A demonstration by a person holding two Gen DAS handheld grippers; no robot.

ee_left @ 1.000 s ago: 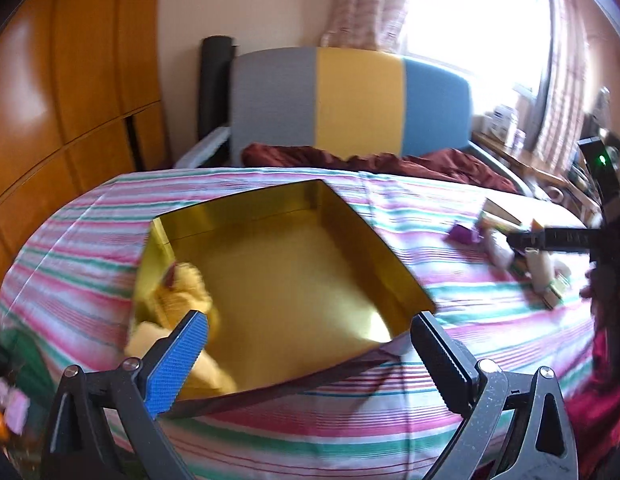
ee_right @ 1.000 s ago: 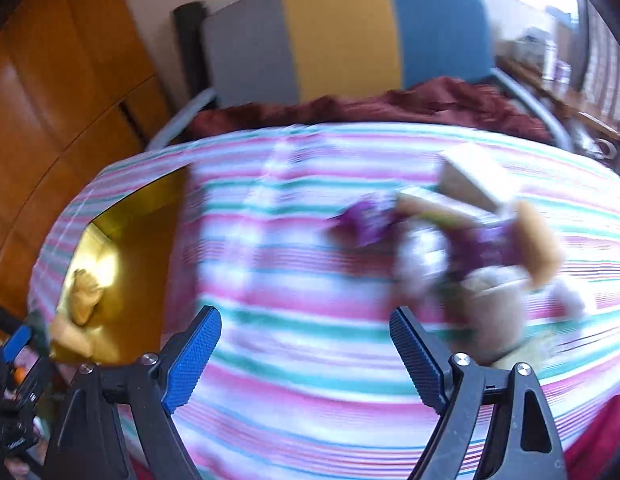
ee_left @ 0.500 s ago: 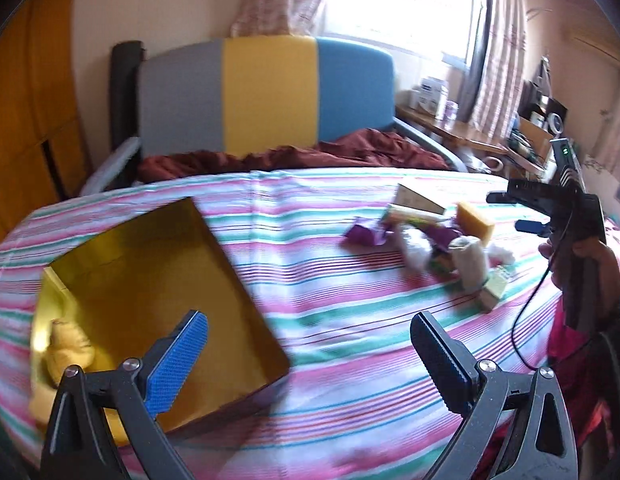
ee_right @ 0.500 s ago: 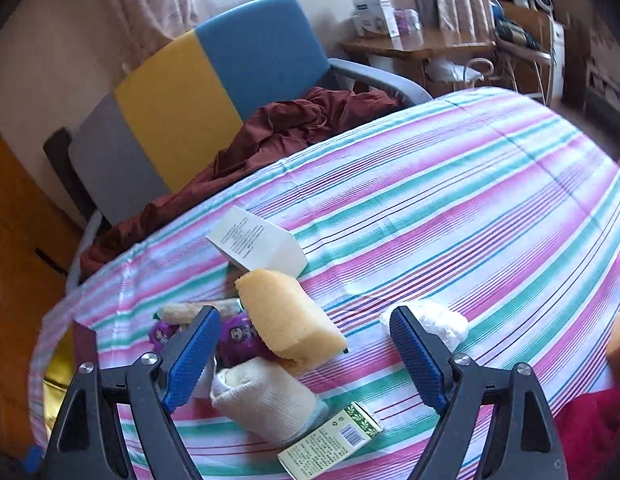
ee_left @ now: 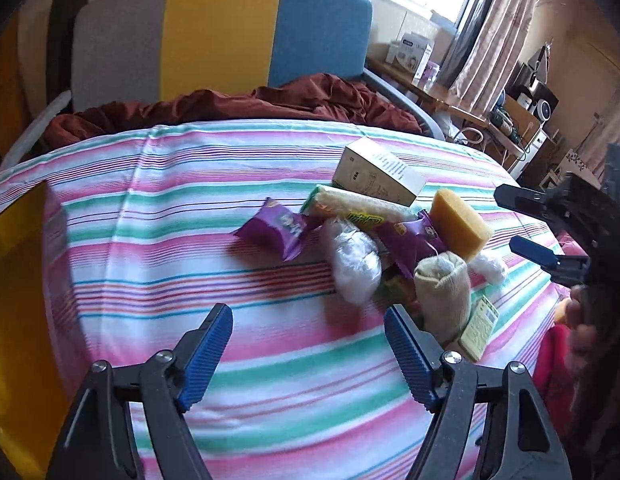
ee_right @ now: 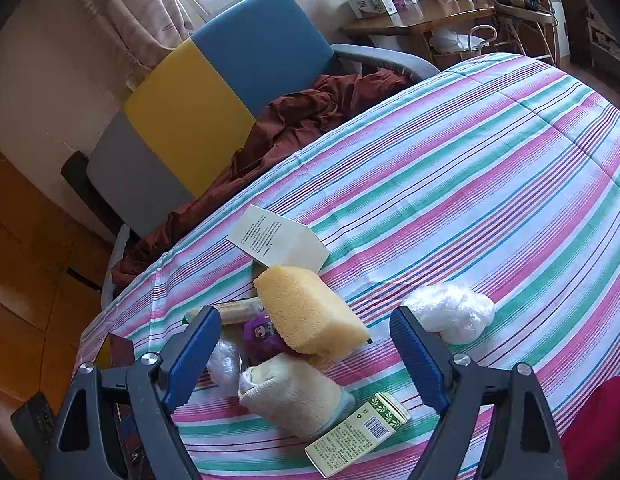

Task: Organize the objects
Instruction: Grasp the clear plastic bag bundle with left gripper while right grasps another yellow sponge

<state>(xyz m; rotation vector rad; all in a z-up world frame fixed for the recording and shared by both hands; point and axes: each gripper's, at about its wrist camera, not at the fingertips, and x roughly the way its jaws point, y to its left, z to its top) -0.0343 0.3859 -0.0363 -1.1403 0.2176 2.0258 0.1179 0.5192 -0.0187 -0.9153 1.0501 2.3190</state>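
Observation:
A pile lies on the striped cloth (ee_left: 190, 248): a yellow sponge (ee_left: 462, 224) (ee_right: 310, 312), a white carton (ee_left: 378, 172) (ee_right: 278, 240), purple snack packets (ee_left: 278, 228), a rolled cream sock (ee_left: 442, 284) (ee_right: 290, 392), a clear plastic bag (ee_left: 354, 260) and a small green-labelled box (ee_right: 358, 436). My left gripper (ee_left: 308, 320) hovers just short of the pile. Its jaws are closing with only cloth between them. My right gripper (ee_right: 304, 316) (ee_left: 514, 220) stands open above the sponge and sock, touching neither. The gold box (ee_left: 14, 280) sits at the far left.
A white plastic wad (ee_right: 450, 312) lies alone to the right of the pile. Behind the table stands a grey, yellow and blue chair (ee_left: 214, 36) with a maroon cloth (ee_left: 230, 100) on it. A cluttered wooden desk (ee_right: 422, 16) is at the back right.
The left gripper swung right, from over the gold box to the pile, and its jaws narrowed. The right gripper rolled and swung onto the pile, then held still.

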